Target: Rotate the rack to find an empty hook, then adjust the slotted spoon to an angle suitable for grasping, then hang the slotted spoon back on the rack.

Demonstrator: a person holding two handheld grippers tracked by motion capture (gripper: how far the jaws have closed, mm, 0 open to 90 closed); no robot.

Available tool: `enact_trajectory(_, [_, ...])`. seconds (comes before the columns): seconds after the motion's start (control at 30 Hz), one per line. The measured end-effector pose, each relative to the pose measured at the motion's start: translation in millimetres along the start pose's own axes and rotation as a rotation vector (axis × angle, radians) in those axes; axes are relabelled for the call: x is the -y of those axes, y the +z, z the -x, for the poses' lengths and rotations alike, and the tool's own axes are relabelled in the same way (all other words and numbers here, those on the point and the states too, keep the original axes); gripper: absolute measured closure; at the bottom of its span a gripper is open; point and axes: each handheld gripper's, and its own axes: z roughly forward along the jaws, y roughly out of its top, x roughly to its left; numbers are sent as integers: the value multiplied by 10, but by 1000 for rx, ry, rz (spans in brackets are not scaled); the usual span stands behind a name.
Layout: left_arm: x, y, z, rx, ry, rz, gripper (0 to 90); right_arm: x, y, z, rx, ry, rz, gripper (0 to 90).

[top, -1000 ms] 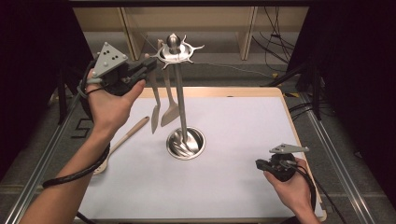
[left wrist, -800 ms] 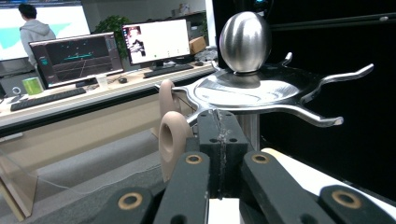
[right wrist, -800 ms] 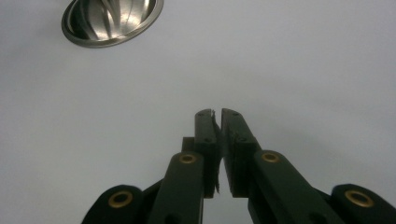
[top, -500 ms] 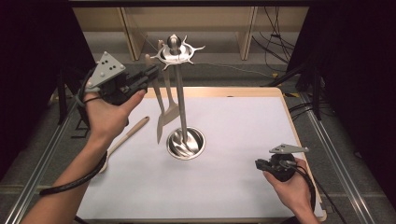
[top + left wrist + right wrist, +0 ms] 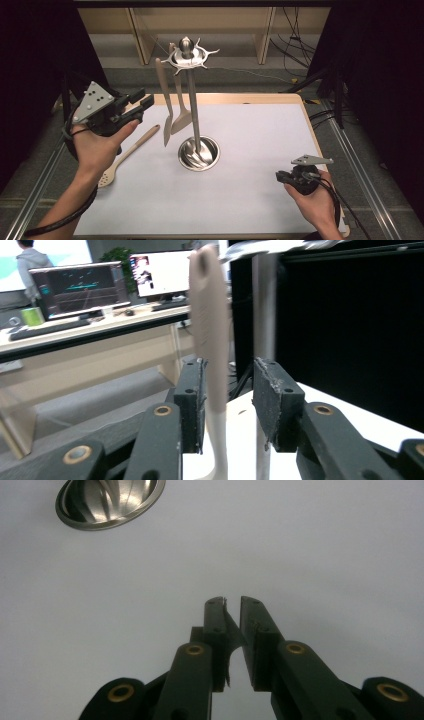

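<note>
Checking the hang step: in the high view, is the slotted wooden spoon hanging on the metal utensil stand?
No, the slotted wooden spoon lies flat on the white table mat, left of the metal utensil stand.

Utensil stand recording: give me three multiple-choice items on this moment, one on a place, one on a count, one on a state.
1. Where is the wooden slotted spoon?
A. Hanging on the utensil stand
B. Lying on the white mat, left of the stand's base
C. Held in the right gripper

2. How many hanging utensils does the stand carry?
A. One
B. Two
C. Four

3. How do the fingers of the left gripper stand?
A. Shut on the spoon
B. Shut on the stand's pole
C. Open, gripping nothing

Key: 1 B, as the spoon lies flat on the mat. 2 B, as two handles hang side by side from the top ring. 3 C, as the fingers have just been opening and stand apart, left of the hanging utensils.
</note>
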Motion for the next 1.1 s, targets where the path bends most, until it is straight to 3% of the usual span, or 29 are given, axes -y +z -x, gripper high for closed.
enact_trajectory(0.1, [88, -36, -87, -41, -8, -26, 619, 4, -3, -11, -16, 26, -4, 822])
enact_trajectory(0.13, [116, -30, -119, -34, -11, -26, 611, 0, -5, 6, 4, -8, 9, 822])
enact_trajectory(0.23, [183, -36, -195, -55, -24, -42, 604, -13, -16, -22, 1, 28, -9, 822])
enact_trajectory(0.47, [341, -32, -327, -91, -43, -96, 596, -33, 36, -16, -15, -7, -2, 821])
enact_trajectory(0.5, [361, -27, -341, -95, -47, -106, 595, -39, 12, -35, -5, 17, -12, 821])
enact_trajectory(0.53, [400, -18, -375, -102, -47, -122, 590, -36, 12, -18, -7, -3, 2, 821])
enact_trajectory(0.6, [422, -14, -395, -107, -44, -133, 580, -36, 1, -30, -8, 18, -9, 821])
enact_trajectory(0.77, [561, 17, -492, -123, -45, -211, 572, -53, 7, -20, -11, 16, -15, 822])
enact_trajectory(0.8, [625, 48, -528, -113, -40, -267, 567, -64, 12, -13, -20, 16, -15, 823])
enact_trajectory(0.87, [658, 66, -549, -104, -39, -287, 567, -67, 13, -6, -14, 6, -10, 823])
enact_trajectory(0.9, [720, 99, -583, -100, -44, -330, 568, -65, 20, -2, -19, 10, -10, 823])
enact_trajectory(0.93, [720, 99, -583, -100, -44, -330, 568, -64, 14, 8, -12, 4, -14, 823])
enact_trajectory(0.97, [776, 134, -622, -90, -38, -364, 569, -62, 20, 20, -14, -1, -2, 823])
enact_trajectory(1.0, [776, 134, -622, -90, -38, -364, 574, -61, 5, 11, -16, 20, -22, 824])
enact_trajectory(1.03, [821, 161, -657, -88, -35, -406, 581, -58, 5, 22, -12, 8, -19, 823])
enact_trajectory(1.1, [843, 176, -684, -82, -28, -427, 587, -60, 0, 16, -13, 17, -24, 824])
